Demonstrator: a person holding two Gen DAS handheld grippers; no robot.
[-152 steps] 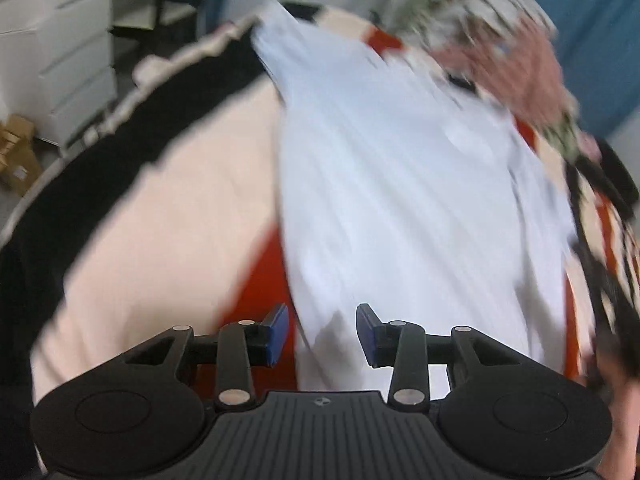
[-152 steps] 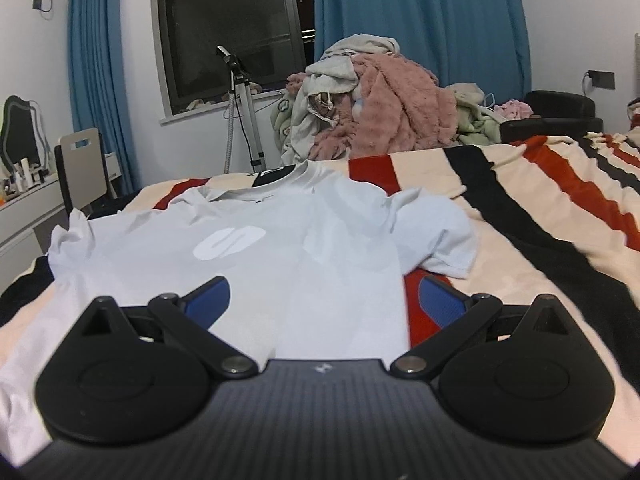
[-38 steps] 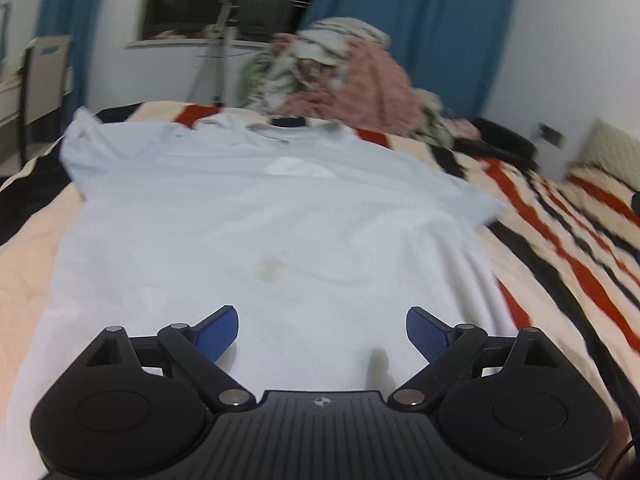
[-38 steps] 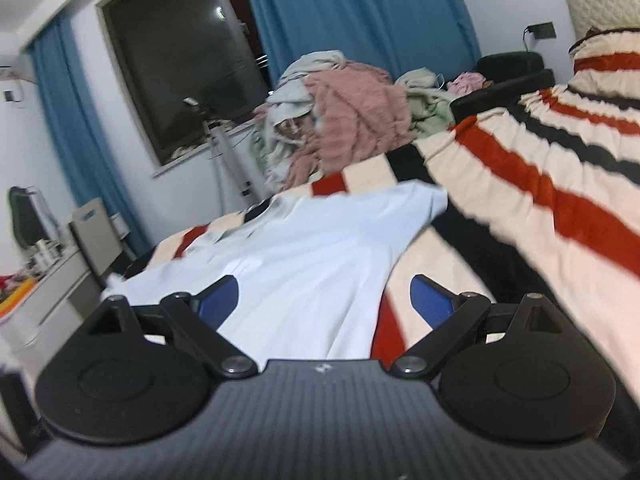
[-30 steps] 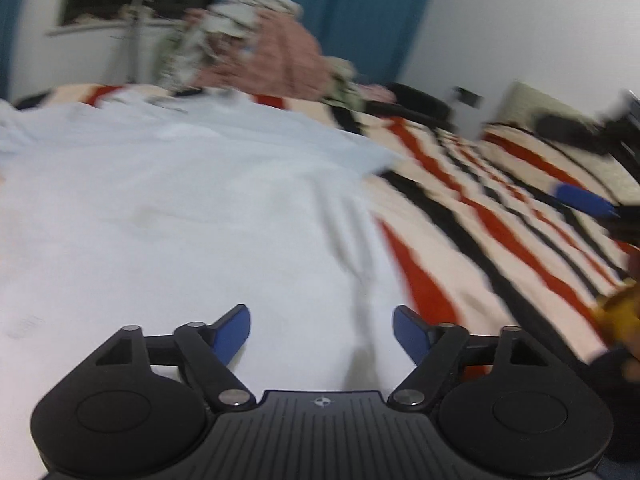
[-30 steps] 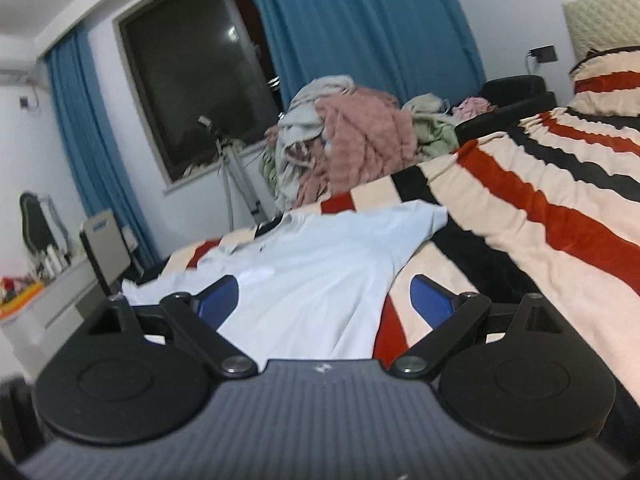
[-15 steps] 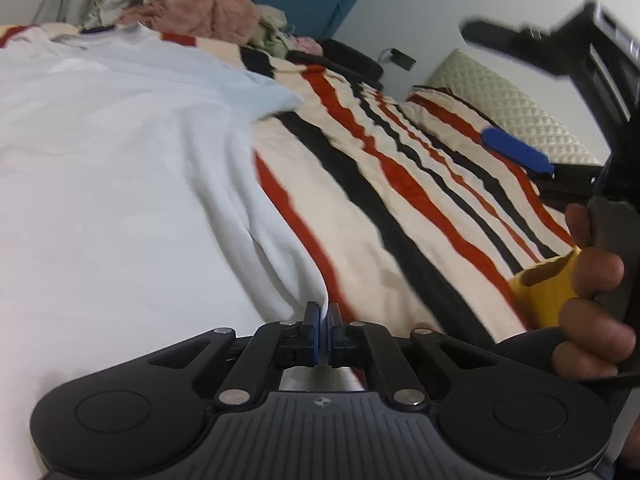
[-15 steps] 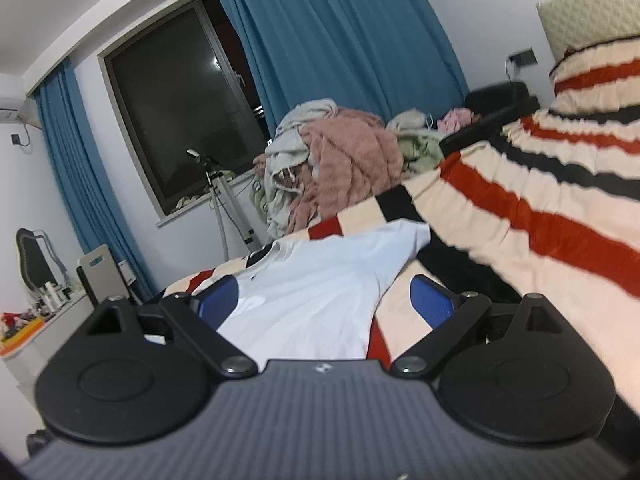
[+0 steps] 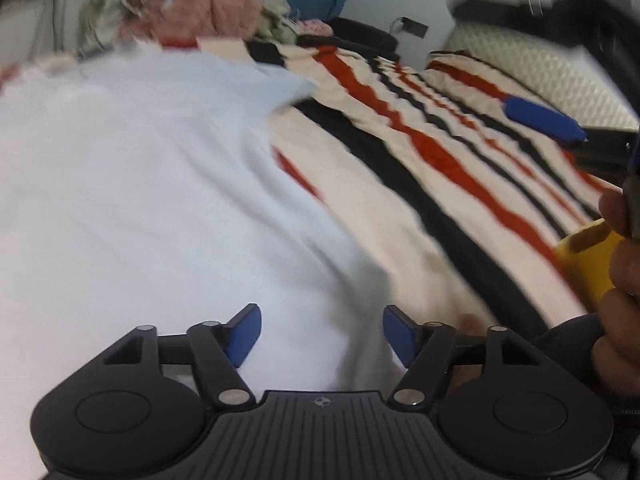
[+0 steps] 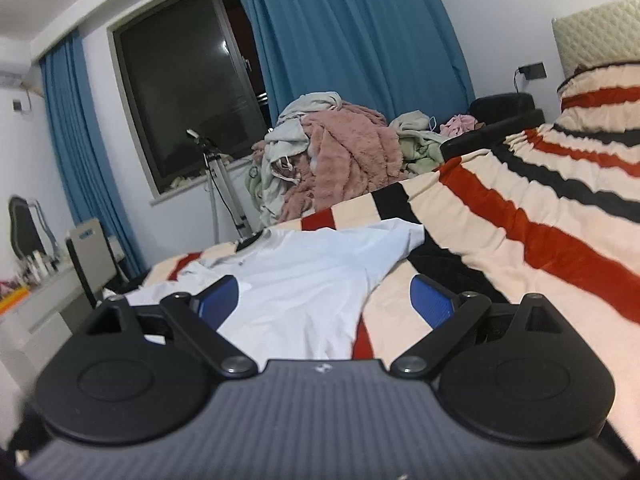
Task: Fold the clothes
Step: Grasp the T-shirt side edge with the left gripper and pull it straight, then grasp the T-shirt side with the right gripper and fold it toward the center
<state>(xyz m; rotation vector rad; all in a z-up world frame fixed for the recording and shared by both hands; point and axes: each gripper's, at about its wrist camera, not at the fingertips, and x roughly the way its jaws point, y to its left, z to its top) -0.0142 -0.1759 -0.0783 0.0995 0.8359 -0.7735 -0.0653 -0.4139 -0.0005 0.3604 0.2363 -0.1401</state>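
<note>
On striped bed (image 10: 520, 216), one white T-shirt (image 9: 140, 184), two open tools (image 9: 322, 334) (image 10: 326, 300)

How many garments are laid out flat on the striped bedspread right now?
1: a pale blue T-shirt spread on the bedspread ahead of both open grippers. Other clothes sit heaped in a pile behind the bed.

**Pale Blue on Stripes**

Pale blue, plain: T-shirt (image 10: 312, 300). Cream with red and black stripes: blanket (image 10: 520, 232) on the bed. Deep blue: curtains (image 10: 352, 40). Dusty pink, grey-white and pale green: heap of clothes (image 10: 340, 152). Blue pads on black fingers (image 9: 242, 330): left gripper (image 9: 322, 334); likewise right gripper (image 10: 324, 300). Yellow: handle piece (image 9: 592, 252) by the hand (image 9: 620, 300).
</note>
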